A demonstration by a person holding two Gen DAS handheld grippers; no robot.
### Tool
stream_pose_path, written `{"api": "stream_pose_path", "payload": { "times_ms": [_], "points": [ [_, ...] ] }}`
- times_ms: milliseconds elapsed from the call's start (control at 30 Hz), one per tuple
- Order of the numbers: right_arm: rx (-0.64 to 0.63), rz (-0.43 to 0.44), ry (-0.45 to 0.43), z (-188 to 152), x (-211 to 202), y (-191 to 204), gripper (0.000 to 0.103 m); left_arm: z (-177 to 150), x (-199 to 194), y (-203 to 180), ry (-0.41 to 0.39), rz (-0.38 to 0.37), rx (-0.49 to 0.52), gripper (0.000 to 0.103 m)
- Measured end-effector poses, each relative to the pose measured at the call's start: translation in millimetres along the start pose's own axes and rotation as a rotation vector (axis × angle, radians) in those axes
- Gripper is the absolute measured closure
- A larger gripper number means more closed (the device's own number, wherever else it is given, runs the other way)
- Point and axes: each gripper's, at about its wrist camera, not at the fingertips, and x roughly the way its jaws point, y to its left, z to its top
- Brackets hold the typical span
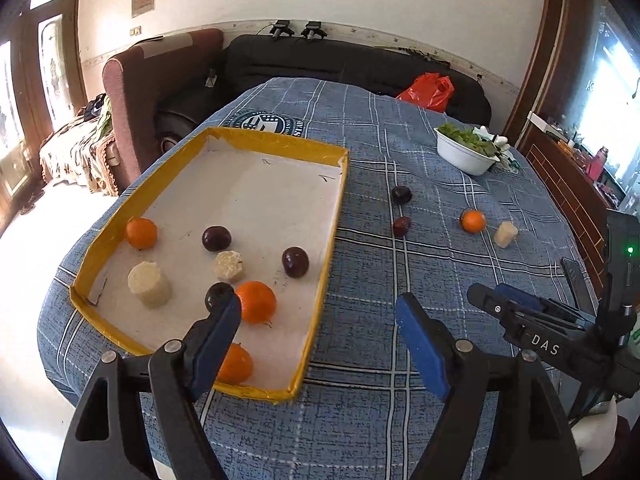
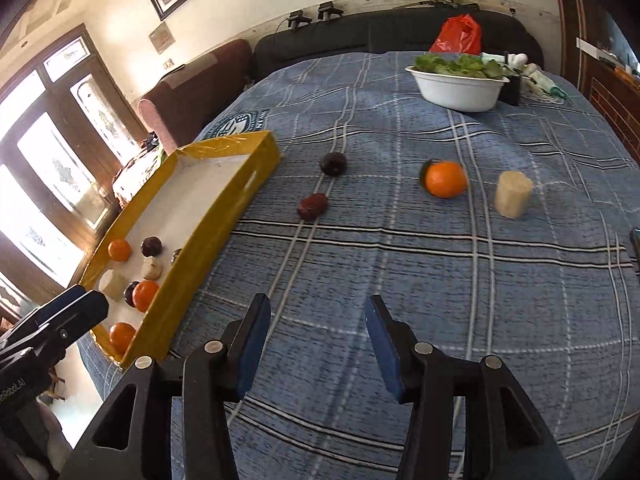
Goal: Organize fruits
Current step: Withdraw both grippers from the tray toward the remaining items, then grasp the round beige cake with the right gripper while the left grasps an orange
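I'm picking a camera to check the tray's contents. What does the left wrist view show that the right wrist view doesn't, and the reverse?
Only the left wrist view shows the whole yellow tray floor with the third dark plum in full. Only the right wrist view shows the tray's outer side wall with its handle slot. Both show the loose orange, two dark fruits and pale cylinder on the cloth, plus the white bowl of greens.

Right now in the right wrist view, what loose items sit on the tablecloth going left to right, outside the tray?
Reddish-brown fruit → dark plum → orange → pale cylindrical piece. The white bowl of greens sits farther back, above the orange and the cylinder.
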Motion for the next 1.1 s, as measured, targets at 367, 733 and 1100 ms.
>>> {"api": "stream_pose_path", "payload": {
  "times_ms": [367, 733, 1100],
  "points": [
    [0.073, -0.062, -0.035, -27.6, -35.7, -49.8, 0.042, -10.9, -21.0, -33.3, -0.026, -0.006, 0.067, 0.024],
    [0.105, -0.077, -0.043, -32.1, -39.8, -69.9, 0.04, -14.3, -11.9, -48.5, -0.01, -0.01, 0.096, 0.024],
    [0.204, -0.156, -0.069, -0.6, -28.4, -120.6, 0.041, -6.1, 33.0, -60.0, 0.051, -0.103, 0.076, 0.024]
  ]
}}
